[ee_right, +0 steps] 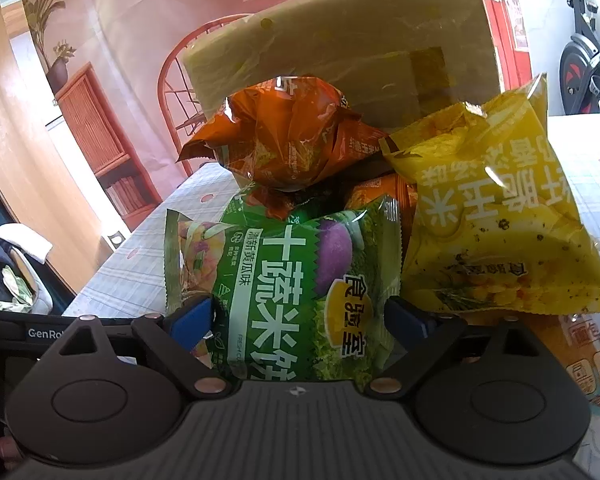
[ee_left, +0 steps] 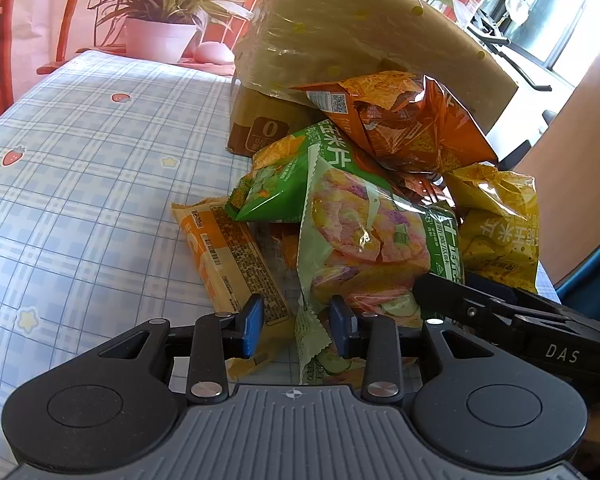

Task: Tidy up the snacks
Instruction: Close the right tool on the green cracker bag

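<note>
Barely started: snack pile [ee_left: 380, 184] still heaped at my 1 o'clock on the tabletop [ee_left: 80, 160]. Right tool [ee_right: 298, 316] spread around the green veggie-chip bag [ee_right: 300, 280], left tool [ee_left: 296, 320] released.

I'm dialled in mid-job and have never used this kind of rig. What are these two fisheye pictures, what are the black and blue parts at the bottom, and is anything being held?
There is no robot arm: a person carries a two-finger gripper in each hand, and each gripper has a camera looking forward along its fingers. The black shells and blue pads at the bottom of each picture are that gripper itself.

The left wrist view shows the left gripper open, its pads either side of the sealed edge of a green rice-cracker bag, not closed on it. The right gripper's arm enters that view from the right.

The right wrist view shows the right gripper open around the same bag's other end.

On the checked tablecloth sits a pile: an orange bag, a yellow bag, a flat orange packet and a tilted cardboard box.
</note>
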{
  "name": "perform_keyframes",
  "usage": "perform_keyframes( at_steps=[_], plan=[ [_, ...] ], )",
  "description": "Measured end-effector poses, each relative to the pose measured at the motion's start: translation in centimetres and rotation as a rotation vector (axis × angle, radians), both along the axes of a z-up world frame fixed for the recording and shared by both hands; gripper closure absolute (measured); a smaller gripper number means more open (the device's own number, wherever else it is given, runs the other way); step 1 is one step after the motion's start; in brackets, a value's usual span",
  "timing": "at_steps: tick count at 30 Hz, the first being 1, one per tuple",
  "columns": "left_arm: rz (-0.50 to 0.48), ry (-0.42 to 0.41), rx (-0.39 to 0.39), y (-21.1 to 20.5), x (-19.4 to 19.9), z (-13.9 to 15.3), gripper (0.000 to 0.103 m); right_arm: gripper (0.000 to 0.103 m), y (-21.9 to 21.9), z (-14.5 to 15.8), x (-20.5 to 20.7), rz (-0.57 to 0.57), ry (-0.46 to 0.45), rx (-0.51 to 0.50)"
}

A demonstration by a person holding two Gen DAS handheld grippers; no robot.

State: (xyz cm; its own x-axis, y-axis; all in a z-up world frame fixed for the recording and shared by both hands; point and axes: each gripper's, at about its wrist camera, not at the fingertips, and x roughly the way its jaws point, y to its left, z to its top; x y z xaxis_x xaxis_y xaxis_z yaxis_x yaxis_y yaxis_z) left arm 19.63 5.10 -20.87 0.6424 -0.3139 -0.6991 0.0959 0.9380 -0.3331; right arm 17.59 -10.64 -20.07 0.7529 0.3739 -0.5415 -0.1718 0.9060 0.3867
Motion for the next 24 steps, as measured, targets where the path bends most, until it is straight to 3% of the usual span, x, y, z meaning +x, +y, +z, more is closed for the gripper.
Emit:
perform_keyframes(
  at_steps=[5, 13, 15, 24],
  plan=[
    [0.003, -0.004, -0.001, 0.1, 0.0, -0.1, 0.064, 0.005, -0.1, 0.2, 0.1, -0.017, -0.008, -0.006],
    [-0.003, -0.001, -0.020, 0.3, 0.0, 0.0, 0.066, 0.003, -1.1, -1.0, 0.6, -0.033, 0.049, 0.102],
    [-0.023, -0.016, -0.044, 0.4, -0.3, 0.2, 0.066, 0.005, -1.2, -1.1, 0.6, -0.027, 0.055, 0.116],
    [-0.064, -0.050, -0.011, -0.9, -0.6, 1.0, 0.066, 0.016, -1.2, -0.9, -0.2, -0.021, 0.032, 0.121]
  ],
)
